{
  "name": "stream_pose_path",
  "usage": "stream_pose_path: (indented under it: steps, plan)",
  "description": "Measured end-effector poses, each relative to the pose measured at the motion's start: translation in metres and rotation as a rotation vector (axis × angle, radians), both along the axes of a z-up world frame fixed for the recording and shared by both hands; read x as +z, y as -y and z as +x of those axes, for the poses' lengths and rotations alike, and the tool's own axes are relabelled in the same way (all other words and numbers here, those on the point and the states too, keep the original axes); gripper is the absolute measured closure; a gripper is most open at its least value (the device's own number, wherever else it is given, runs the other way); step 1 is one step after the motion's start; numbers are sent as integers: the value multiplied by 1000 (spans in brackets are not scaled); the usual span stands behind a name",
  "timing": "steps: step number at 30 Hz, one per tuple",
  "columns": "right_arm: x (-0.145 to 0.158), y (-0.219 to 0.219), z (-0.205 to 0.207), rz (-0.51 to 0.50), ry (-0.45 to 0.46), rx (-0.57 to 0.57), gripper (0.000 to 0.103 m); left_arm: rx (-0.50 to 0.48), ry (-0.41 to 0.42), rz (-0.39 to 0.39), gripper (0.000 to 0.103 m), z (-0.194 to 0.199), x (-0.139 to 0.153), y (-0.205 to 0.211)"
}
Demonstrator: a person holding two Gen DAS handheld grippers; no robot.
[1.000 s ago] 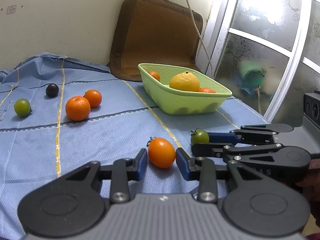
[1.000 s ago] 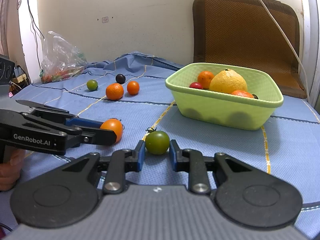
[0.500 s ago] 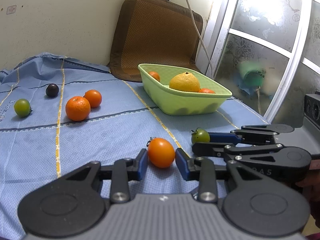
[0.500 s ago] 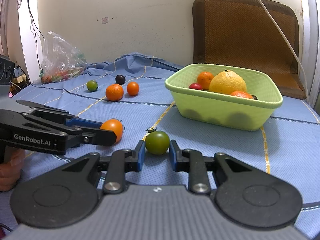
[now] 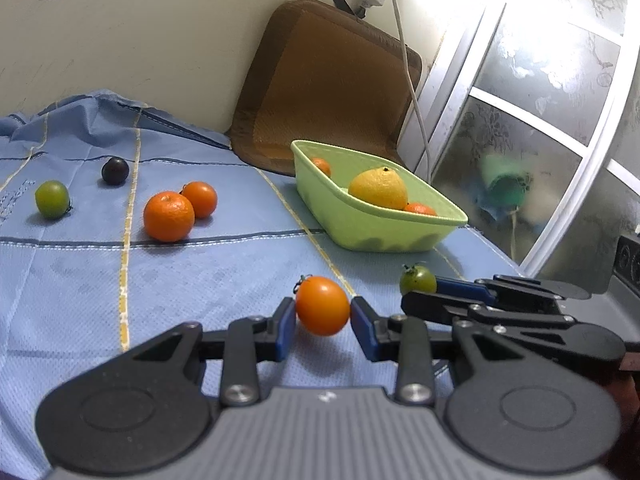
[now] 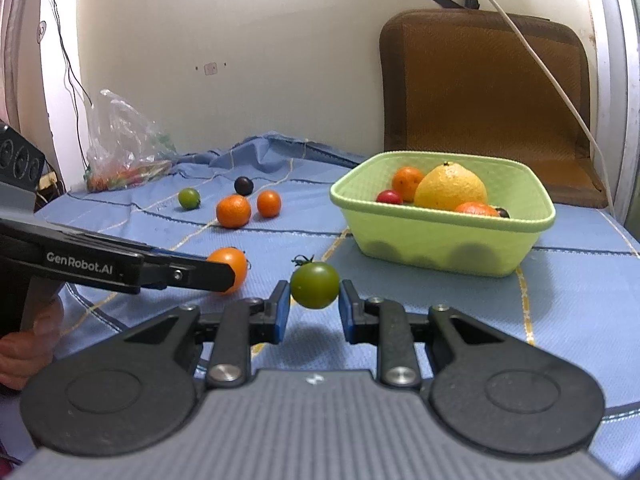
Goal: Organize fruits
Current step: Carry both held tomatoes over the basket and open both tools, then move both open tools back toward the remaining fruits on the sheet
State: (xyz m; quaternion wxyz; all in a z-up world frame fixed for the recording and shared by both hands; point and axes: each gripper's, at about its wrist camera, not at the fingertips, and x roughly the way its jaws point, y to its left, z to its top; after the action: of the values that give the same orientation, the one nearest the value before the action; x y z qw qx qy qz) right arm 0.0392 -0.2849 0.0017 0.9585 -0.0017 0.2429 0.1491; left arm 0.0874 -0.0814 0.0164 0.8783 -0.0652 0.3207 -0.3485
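Orange tomato: orange tomato [image 5: 322,305] sits clamped between the blue pads of the left gripper [image 5: 322,314]; compared with a second ago it now hangs clear of the blue cloth [image 5: 80,280], with a shadow showing beneath it.
Green tomato: green tomato [image 6: 315,284] is pinched the same way in the right gripper [image 6: 312,304], and it too has come up off the cloth since half a second ago.
Meaning for the task: both pick-ups look complete; judging by the fruit already in it, the green basket [image 6: 532,236] ahead is the likely drop place, and the carry has only begun.
Basket contents: large yellow citrus [image 6: 450,187], small orange fruits, one red fruit [image 6: 389,197]; a dark one at the far right rim is mostly hidden.
Loose fruit: mandarin [image 5: 169,216], small orange tomato [image 5: 200,199], dark plum [image 5: 115,171] and green fruit [image 5: 51,199] lie well apart from the basket, not yet collected.
Hard to make out: basket floor is hidden by its wall; the contents of the plastic bag [image 6: 120,148] are blurred; the person's hand [image 6: 24,344] is cut off at the edge.
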Motion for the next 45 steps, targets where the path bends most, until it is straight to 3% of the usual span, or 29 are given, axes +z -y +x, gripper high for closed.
stream_pose_path:
  steps: [11, 19, 28, 30, 31, 33, 35, 36, 41, 45]
  plan:
    - [24, 15, 2, 8, 105, -43, 74, 3, 6, -33, 72, 20, 18, 3]
    - [36, 51, 31, -11, 150, -157, 74, -43, 72, -36, 72, 58, 52, 54]
    - [28, 87, 79, -62, 120, -271, 73, -58, 53, 86, 71, 94, 34, 124]
    - [24, 92, 88, -71, 107, -276, 72, -44, 49, 106, 58, 96, 28, 128]
    - [22, 93, 92, -78, 103, -275, 72, -40, 59, 107, 57, 95, 26, 129]
    - [21, 93, 98, -81, 104, -257, 61, -29, 87, 126, 43, 91, 27, 131]
    - [23, 89, 100, -87, 119, -251, 48, -20, 112, 138, 42, 87, 30, 132]
    - [24, 87, 98, -91, 134, -251, 47, -16, 120, 135, 42, 85, 32, 130]
    - [33, 77, 80, -69, 219, -258, 47, 33, 151, 73, 39, 74, 48, 108]
    - [37, 71, 57, -7, 265, -249, 47, 86, 178, 24, 25, 62, 57, 81]
